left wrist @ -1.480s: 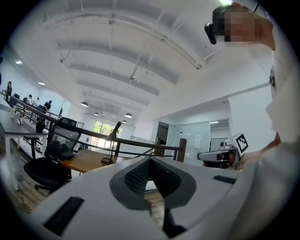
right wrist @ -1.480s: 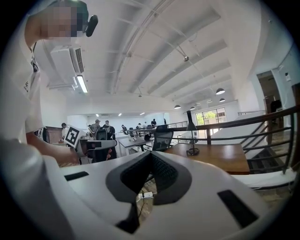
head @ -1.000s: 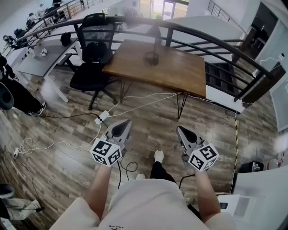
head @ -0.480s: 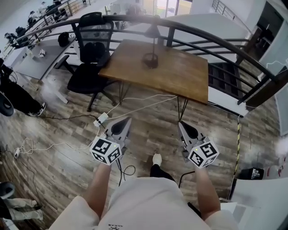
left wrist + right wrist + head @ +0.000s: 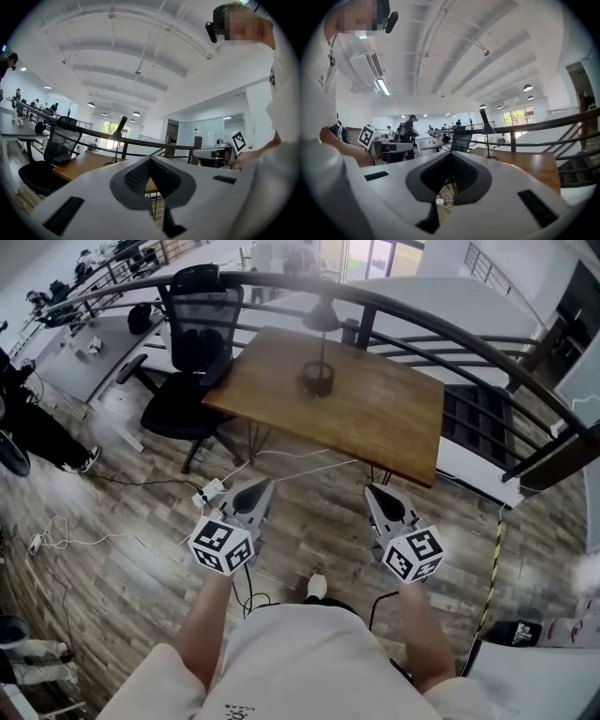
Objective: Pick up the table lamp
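Observation:
The table lamp stands near the far edge of the wooden table [image 5: 384, 413]: a dark round base [image 5: 317, 381], a thin stem and a dark cone shade [image 5: 322, 317]. Both grippers hover over the floor, well short of the table, and point at it. My left gripper [image 5: 259, 489] is shut and empty, and so is my right gripper [image 5: 374, 494]. In the left gripper view the lamp [image 5: 117, 135] rises above and left of the closed left gripper [image 5: 150, 159]. The right gripper view has the lamp [image 5: 488, 128] up and to the right of the closed right gripper [image 5: 451, 154].
A black office chair [image 5: 192, 352] stands against the table's left side. A curved black railing [image 5: 450, 334] runs behind the table. White cables and a power strip [image 5: 211, 491] lie on the wood floor in front of the left gripper. Grey desks [image 5: 84, 357] stand far left.
The person has walked towards the table, so the table and lamp sit lower and closer in the head view. Both grippers moved forward with the body and stayed shut.

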A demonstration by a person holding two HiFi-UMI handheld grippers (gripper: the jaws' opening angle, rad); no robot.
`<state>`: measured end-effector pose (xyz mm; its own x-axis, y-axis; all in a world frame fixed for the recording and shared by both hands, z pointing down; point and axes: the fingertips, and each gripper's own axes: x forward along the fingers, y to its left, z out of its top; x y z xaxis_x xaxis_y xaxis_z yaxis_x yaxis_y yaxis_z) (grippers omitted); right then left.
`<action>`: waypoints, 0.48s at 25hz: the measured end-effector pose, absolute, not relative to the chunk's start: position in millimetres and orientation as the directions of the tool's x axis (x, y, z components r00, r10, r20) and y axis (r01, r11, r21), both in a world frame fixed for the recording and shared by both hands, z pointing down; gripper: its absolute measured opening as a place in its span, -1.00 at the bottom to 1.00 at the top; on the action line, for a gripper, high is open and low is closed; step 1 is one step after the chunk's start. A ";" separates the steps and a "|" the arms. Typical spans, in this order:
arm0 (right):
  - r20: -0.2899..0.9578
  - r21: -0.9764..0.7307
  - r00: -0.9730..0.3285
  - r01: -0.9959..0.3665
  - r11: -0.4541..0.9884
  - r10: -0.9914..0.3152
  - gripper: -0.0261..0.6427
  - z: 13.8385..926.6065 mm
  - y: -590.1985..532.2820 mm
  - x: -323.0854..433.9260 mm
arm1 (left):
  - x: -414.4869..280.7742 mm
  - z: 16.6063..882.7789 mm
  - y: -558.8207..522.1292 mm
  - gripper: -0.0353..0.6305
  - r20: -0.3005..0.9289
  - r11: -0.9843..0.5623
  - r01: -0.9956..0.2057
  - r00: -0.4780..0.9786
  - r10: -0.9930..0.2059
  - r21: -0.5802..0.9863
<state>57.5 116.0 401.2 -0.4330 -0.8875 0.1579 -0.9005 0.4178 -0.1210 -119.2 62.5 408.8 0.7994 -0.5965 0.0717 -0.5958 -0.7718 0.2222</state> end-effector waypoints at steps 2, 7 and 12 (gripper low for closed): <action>0.162 -0.119 -0.444 -0.895 0.430 -0.881 -0.87 402.4 102.7 67.9 | -107.2 409.4 51.6 -0.88 0.076 -0.766 -0.605 0.793 -0.605 0.215; 0.169 -0.128 -0.457 -0.889 0.440 -0.873 -0.87 407.4 71.1 91.0 | -81.7 413.5 29.6 -0.88 0.089 -0.746 -0.631 0.773 -0.628 0.212; 0.165 -0.139 -0.458 -0.888 0.439 -0.873 -0.87 417.7 51.5 111.0 | -62.2 419.5 16.9 -0.88 0.096 -0.739 -0.642 0.764 -0.637 0.204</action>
<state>111.0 51.5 417.7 -0.4581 -0.8734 0.1652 -0.8875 0.4392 -0.1392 -62.2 16.9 419.5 0.7645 -0.6374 0.0963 -0.6419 -0.7391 0.2041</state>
